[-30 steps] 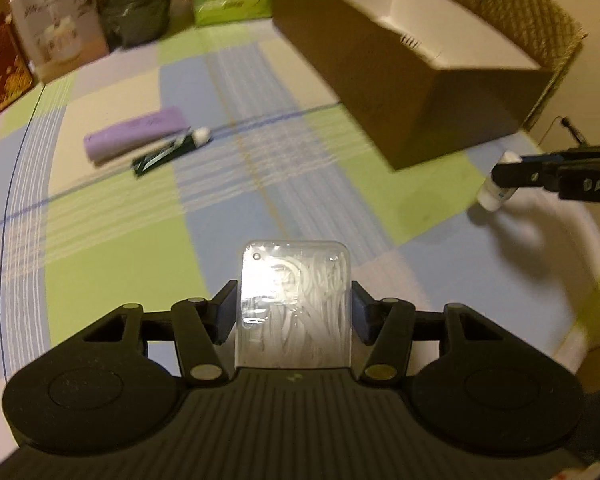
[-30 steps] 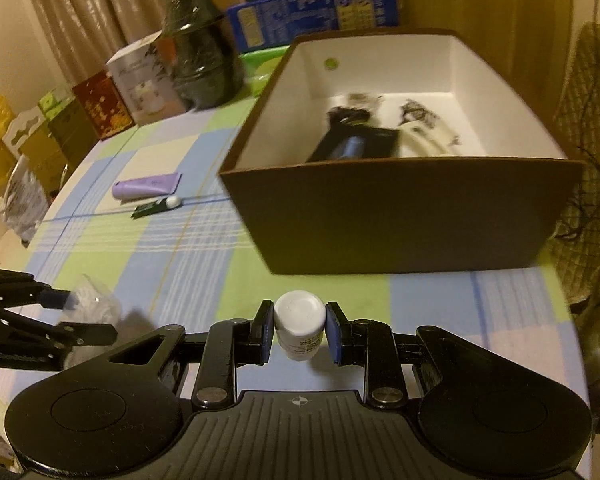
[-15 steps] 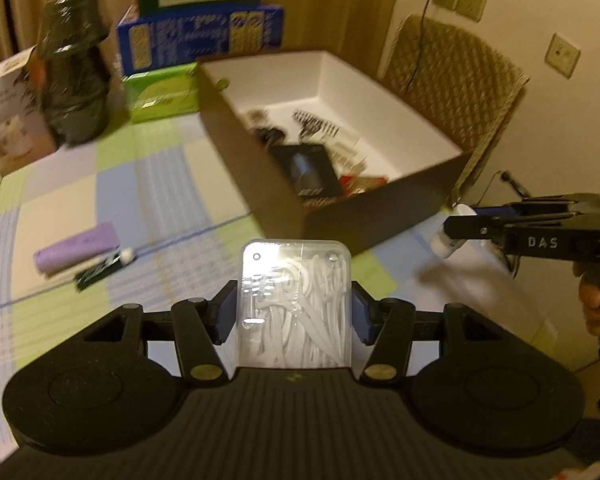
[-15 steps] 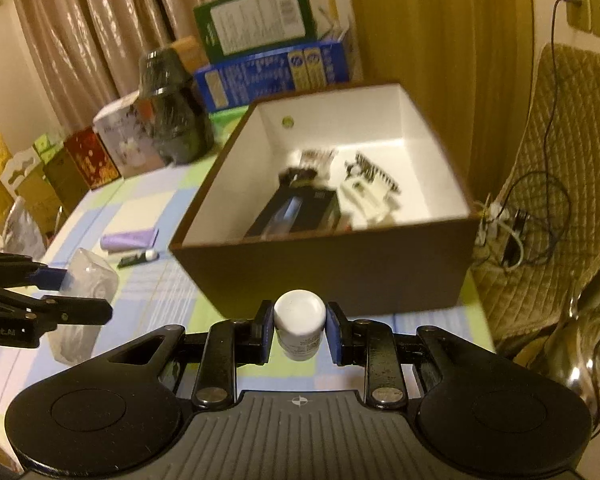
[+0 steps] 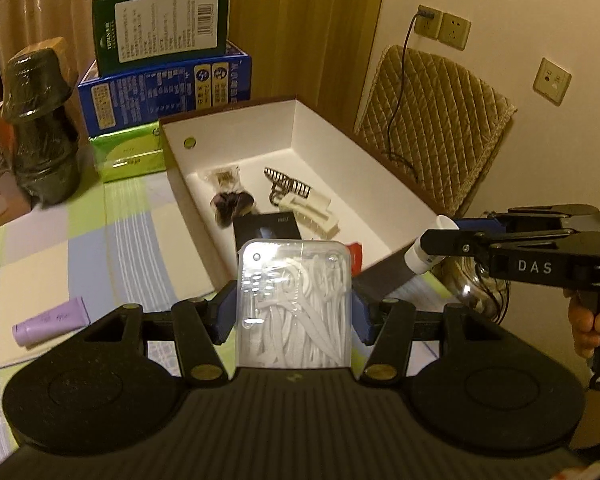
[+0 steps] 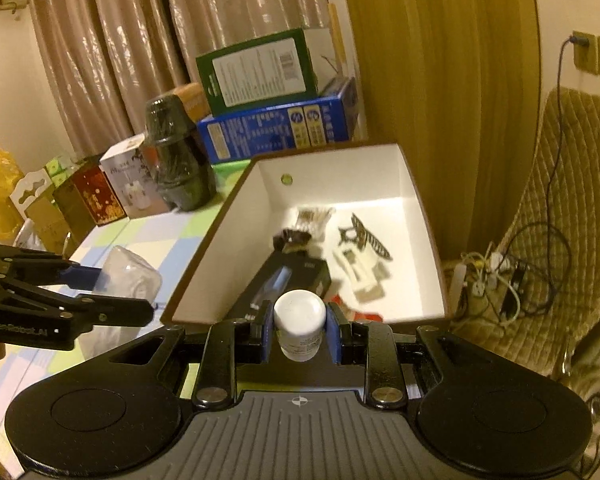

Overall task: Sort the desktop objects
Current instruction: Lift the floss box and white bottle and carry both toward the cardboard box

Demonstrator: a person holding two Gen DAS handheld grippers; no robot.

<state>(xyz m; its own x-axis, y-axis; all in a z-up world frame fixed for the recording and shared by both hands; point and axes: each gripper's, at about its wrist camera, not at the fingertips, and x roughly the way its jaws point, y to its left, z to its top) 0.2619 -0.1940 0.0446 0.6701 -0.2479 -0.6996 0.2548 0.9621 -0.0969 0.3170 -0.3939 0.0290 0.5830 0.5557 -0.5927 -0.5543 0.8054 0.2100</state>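
Black box (image 5: 267,227) in carton (image 5: 204,184) half-hidden behind floss-pick case (image 5: 295,304).

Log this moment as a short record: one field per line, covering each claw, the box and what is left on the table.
left claw: shut on clear floss pick case
right claw: shut on small white bottle
brown box: open, white inside, several items in it
box contents: black carton, striped hair clip, white clip
left on table: purple tube

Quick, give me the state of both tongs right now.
Left tongs: closed on the clear case of floss picks.
Right tongs: closed on the small white bottle.
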